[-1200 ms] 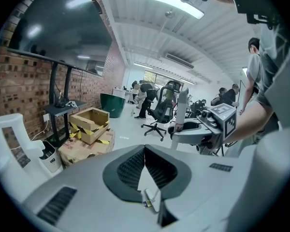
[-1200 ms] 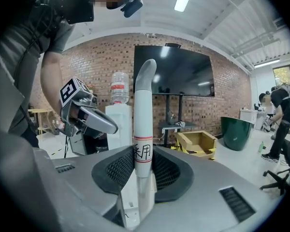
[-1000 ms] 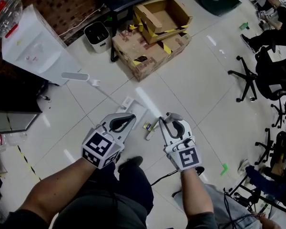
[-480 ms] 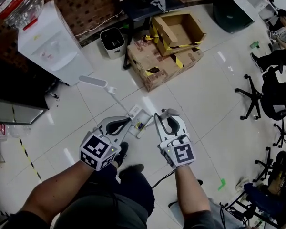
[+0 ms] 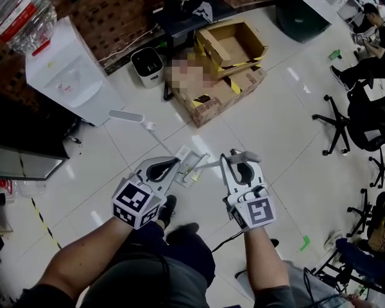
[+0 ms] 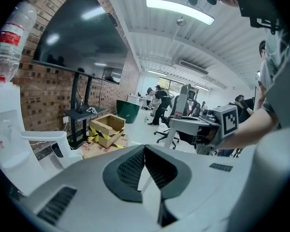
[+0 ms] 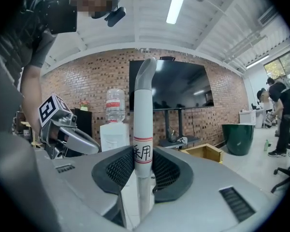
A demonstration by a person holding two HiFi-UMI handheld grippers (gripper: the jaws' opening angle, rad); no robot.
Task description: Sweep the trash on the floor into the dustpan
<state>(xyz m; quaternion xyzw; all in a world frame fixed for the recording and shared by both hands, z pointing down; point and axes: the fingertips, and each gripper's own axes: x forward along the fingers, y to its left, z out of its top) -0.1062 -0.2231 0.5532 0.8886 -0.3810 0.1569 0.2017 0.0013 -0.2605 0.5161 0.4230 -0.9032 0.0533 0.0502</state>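
My right gripper (image 5: 239, 165) (image 7: 144, 153) is shut on the broom handle (image 7: 143, 124), a white tube with a red-edged label and a grey cap (image 5: 245, 156). The handle stands upright between the pads. My left gripper (image 5: 163, 167) (image 6: 144, 150) is shut with nothing in it, just left of the right one. Beyond both lies the white dustpan (image 5: 181, 154) on the tiled floor, its long handle (image 5: 126, 115) (image 6: 43, 140) leaning away to the left. Small bits of trash (image 5: 194, 173) lie beside the pan. The broom's head is hidden.
A water dispenser (image 5: 67, 76) and a small white bin (image 5: 146, 66) stand at the back left. Taped cardboard boxes (image 5: 228, 50) sit behind the dustpan. Office chairs (image 5: 337, 117) and seated people are at the right. The person's shoes (image 5: 170, 209) are right below the grippers.
The right gripper, with the broom handle in it, has shifted a little to the right, away from the left gripper. The head view has swung slightly. The left gripper stays shut in place.
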